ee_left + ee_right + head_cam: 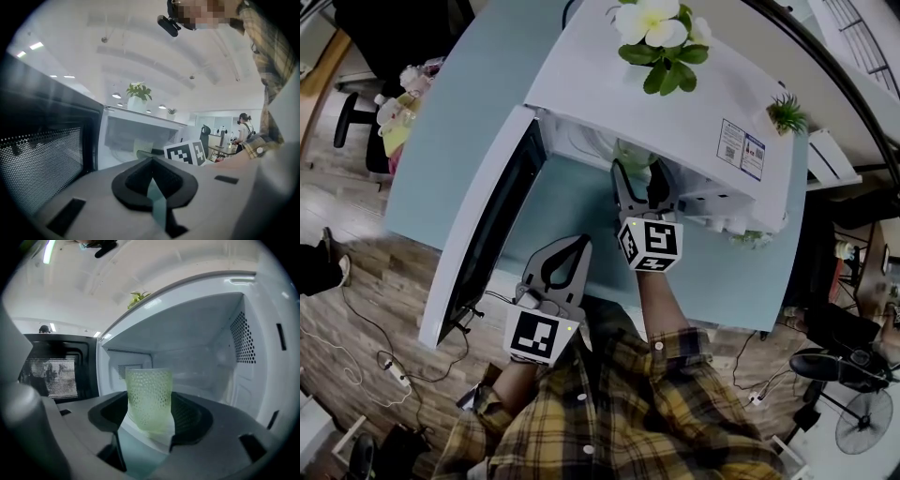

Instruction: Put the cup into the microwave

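One cup (pixel 149 392), upright between right gripper (pixel 149 420) jaws

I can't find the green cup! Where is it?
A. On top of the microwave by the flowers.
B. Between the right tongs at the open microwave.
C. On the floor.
B: the cup stands between the right tongs, with the open microwave behind it.
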Motion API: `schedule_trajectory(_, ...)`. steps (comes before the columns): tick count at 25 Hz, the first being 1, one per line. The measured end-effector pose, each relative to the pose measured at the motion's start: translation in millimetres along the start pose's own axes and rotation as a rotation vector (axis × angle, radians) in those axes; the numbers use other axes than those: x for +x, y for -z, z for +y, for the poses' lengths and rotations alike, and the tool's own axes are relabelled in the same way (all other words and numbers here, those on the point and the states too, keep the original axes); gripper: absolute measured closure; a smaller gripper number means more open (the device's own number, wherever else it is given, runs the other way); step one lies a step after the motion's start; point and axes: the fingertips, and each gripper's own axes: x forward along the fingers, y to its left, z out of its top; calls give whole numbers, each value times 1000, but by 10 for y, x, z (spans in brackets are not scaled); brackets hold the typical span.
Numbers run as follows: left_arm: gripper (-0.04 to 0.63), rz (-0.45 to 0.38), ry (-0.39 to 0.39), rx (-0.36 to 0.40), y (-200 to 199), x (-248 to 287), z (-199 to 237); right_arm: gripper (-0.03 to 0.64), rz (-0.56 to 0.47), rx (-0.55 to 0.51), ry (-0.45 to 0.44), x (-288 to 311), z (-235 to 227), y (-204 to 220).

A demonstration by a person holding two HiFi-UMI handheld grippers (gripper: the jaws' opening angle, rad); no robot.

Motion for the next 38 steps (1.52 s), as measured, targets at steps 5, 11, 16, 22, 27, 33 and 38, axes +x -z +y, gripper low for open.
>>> schedule_trajectory(5,604,0,-12,-1,19,-41,16,325,4,1,15,-4,1,9)
schedule_trajectory(11,604,-1,-21,-9,22,-77,24,327,9,1,35,20,-18,11)
schedule_trajectory(16,604,-4,-24,-2,19,-102,26,327,17,0,44,112,-44,11)
schedule_trajectory(22,604,-7,-33,-8,19,-130,38,327,12,-8,50,174,-31,11)
schedule_trajectory(27,604,-11,-37,-8,13,-154,55,327,15,14,40,179,-16,19)
schedule_trajectory(33,604,-7,-45,-13,21,-178,84,299,19,38,16,149,36,49)
schedule_trajectory(38,604,-11,-53,-15,0,-189,108,293,17,48,-4,85,51,4)
